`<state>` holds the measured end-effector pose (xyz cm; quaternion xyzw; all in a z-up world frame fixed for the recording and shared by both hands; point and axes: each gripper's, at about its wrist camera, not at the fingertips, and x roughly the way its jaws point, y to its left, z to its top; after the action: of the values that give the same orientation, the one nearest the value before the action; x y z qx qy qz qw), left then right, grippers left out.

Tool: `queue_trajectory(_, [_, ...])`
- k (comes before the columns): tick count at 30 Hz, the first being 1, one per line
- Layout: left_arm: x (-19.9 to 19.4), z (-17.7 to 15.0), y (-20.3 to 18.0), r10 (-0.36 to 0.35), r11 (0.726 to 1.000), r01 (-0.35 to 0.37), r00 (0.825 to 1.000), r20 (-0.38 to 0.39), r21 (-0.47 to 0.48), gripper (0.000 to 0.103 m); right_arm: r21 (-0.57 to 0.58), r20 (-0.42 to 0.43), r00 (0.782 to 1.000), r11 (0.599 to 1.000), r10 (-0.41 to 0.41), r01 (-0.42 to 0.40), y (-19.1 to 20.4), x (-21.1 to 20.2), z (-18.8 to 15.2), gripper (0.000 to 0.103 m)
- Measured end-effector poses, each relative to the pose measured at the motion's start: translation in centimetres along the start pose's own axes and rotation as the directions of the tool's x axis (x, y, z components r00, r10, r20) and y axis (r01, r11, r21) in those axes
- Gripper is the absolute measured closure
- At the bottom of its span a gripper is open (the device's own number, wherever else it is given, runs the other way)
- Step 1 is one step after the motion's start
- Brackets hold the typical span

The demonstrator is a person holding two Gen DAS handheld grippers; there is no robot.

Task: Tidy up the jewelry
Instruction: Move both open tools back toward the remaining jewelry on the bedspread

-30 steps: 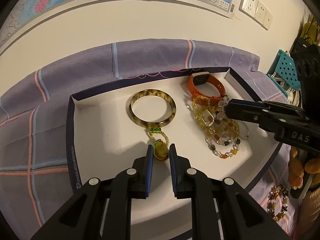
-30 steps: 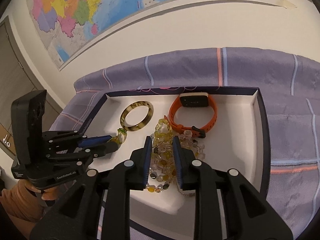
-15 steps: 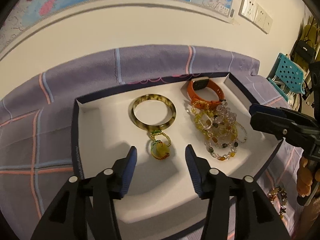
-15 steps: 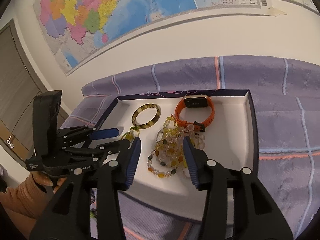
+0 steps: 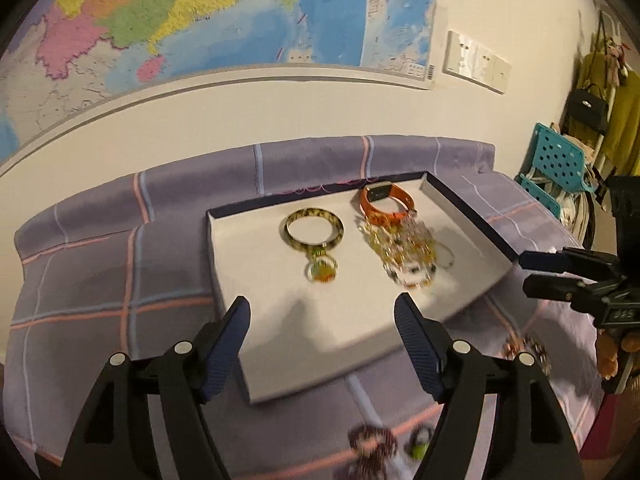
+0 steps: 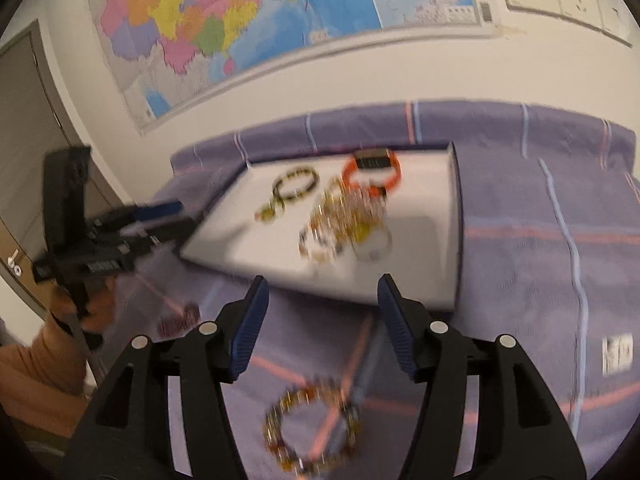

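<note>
Both claws, left claw (image 5: pixel 322 334) and right claw (image 6: pixel 320 316), are seen opening, nothing between them; bangle (image 5: pixel 314 229) and orange watch (image 5: pixel 385 204) lie in white tray (image 5: pixel 256 264).

Home room, likely bedroom or living space. Big coloured wall map (image 5: pixel 224 20) above a surface draped in a purple plaid cloth (image 5: pixel 100 280). Wall sockets (image 5: pixel 476 62), handbag (image 5: pixel 590 106) and yellow clothes (image 5: pixel 620 112) hanging at right, teal plastic stool (image 5: pixel 556 160), grey door (image 6: pixel 28 152) at left. White jewelry tray (image 5: pixel 256 248) on the cloth.
</note>
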<state>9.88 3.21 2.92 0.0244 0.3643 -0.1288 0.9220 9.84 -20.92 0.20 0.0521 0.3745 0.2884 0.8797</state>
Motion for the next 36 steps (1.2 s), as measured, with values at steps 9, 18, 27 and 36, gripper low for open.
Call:
queue_trajectory(9, [-1.7,-4.3,-0.1,0.013,1.0,-0.012,0.999,-0.036,0.025,0.031,0.022,-0.057,0.996,0.997,-0.072,0.073,-0.5,-1.5,-5.2,0.047])
queue_trajectory(18, [-2.7,-7.4,-0.9,-0.012,1.0,0.013,0.998,-0.066,0.022,0.031,-0.008,-0.083,0.991,0.994,-0.108,0.108,0.4,-1.1,-6.9,0.05])
queue_trajectory(27, [-2.3,-8.5,-2.9,-0.047,0.996,0.054,0.994,-0.096,0.072,0.032,-0.062,-0.081,0.985,0.987,-0.155,0.15,1.5,-0.7,-7.5,0.053])
queue_trajectory(36, [-1.4,-9.2,-2.9,-0.021,0.996,0.032,0.99,-0.142,0.081,0.065,-0.102,-0.071,0.978,0.977,-0.196,0.188,2.3,-0.5,-7.8,0.071])
